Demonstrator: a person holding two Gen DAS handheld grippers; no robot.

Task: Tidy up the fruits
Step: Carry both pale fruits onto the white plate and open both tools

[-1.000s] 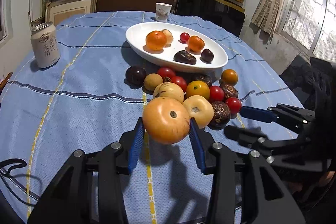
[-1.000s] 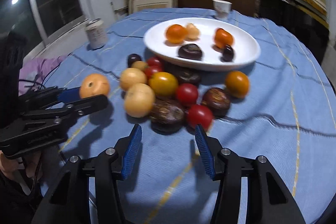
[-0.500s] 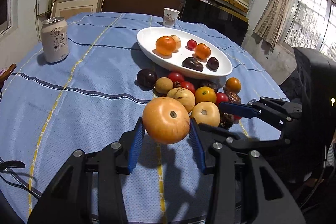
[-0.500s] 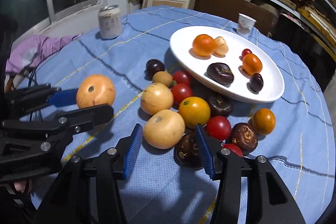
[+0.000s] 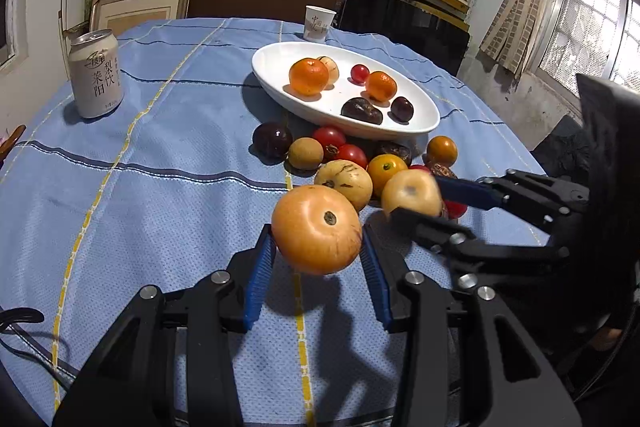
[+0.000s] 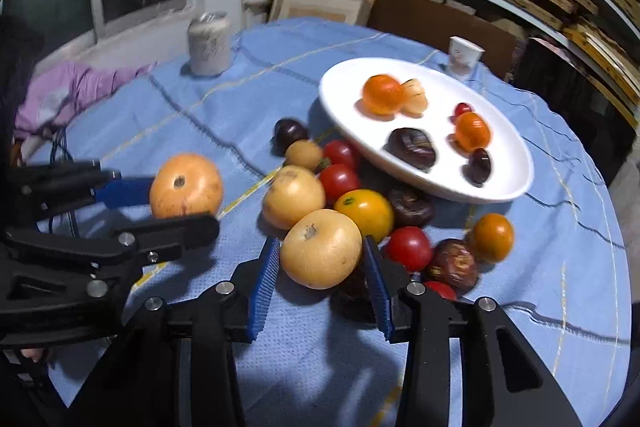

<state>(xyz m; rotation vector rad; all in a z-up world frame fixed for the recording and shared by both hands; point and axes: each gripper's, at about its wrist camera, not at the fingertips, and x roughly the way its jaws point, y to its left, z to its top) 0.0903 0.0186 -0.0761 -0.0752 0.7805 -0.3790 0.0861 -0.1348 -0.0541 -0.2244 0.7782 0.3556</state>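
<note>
My left gripper (image 5: 317, 233) is shut on a big orange-yellow fruit (image 5: 316, 229) and holds it above the blue tablecloth, near the table's front. My right gripper (image 6: 321, 247) is closing, and its blue pads press both sides of a pale yellow fruit (image 6: 320, 247) at the near edge of the loose heap (image 6: 360, 211). In the left wrist view the right gripper (image 5: 416, 199) reaches in from the right with that fruit (image 5: 410, 193) blurred. Behind the heap a white oval plate (image 5: 272, 67) holds two oranges, dark fruits, a pale fruit and a small red one.
A drink can (image 5: 96, 73) stands at the far left of the table and a paper cup (image 5: 318, 23) just behind the plate. A black cable (image 5: 20, 319) lies at the near left edge. Shelves with boxes fill the back wall.
My right gripper has come forward over the heap, and its jaws have narrowed onto the pale yellow fruit. The left gripper has kept its fruit and its place.
</note>
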